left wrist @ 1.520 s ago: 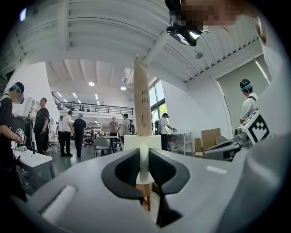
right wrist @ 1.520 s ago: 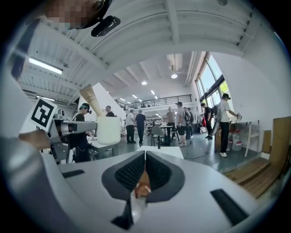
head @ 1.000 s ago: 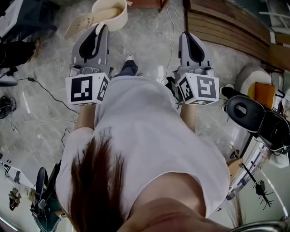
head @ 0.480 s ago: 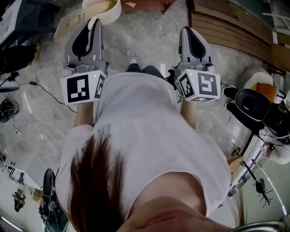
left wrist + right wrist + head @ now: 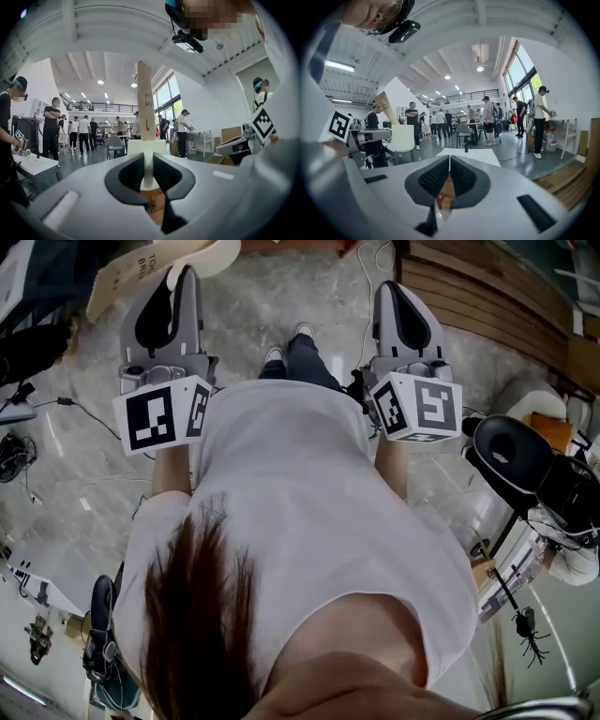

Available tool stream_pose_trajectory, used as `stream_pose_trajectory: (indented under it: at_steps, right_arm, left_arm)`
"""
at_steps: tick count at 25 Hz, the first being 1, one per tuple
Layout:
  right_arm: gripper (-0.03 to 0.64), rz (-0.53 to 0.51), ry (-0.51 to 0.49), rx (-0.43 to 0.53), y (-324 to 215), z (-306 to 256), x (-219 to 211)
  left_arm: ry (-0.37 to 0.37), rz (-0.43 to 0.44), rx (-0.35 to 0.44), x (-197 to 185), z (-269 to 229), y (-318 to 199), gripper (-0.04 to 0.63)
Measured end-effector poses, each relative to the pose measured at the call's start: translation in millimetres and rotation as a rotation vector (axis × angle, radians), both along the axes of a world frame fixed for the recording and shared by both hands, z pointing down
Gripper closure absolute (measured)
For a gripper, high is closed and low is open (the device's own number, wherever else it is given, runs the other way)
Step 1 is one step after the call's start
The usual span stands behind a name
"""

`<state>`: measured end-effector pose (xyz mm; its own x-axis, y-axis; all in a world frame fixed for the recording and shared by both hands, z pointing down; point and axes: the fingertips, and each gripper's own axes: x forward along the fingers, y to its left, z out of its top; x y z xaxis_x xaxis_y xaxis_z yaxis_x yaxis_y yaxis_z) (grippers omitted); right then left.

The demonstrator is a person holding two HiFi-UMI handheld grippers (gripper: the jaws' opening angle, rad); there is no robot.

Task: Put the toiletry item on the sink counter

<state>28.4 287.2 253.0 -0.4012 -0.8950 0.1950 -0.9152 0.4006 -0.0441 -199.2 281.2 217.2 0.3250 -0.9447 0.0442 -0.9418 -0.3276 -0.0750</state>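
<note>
Bare floor (image 5: 253,306) ahead, table (image 5: 471,155) beyond

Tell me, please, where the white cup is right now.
The white cup is pinched by its wall in the left gripper, a tall box standing in it; in the head view it sits at the top left edge.

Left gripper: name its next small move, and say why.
Probably carry the cup forward, held level. The left gripper is clamped on its wall, a tall box stands in it and could tip out, and no sink counter shows in any view.
</note>
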Motion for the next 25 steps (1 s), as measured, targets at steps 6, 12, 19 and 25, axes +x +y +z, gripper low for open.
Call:
stream_pose_trajectory:
  at_steps: [6, 12, 19, 25]
  right_arm:
    - [0.606, -0.027, 0.006, 0.006, -37.1, -8.5, 18.8]
    - [0.606, -0.055, 0.005, 0.014, -72.3, -12.2, 34.7]
    - [0.606, -0.109, 0.000, 0.003, -119.7, -1.6, 49.6]
    - [0.606, -0.131, 0.008, 0.006, -144.0, 1.8, 65.0]
  left_arm:
    - [0.031, -0.044, -0.002, 12.9, -7.5, -31.4, 0.548]
    - [0.030, -0.079, 0.015, 26.1, -15.1, -58.1, 0.548]
    - [0.034, -0.118, 0.037, 46.5, -16.0, -102.8, 0.548]
    - [0.035, -0.123, 0.055, 65.5, -16.8, -124.6, 0.548]
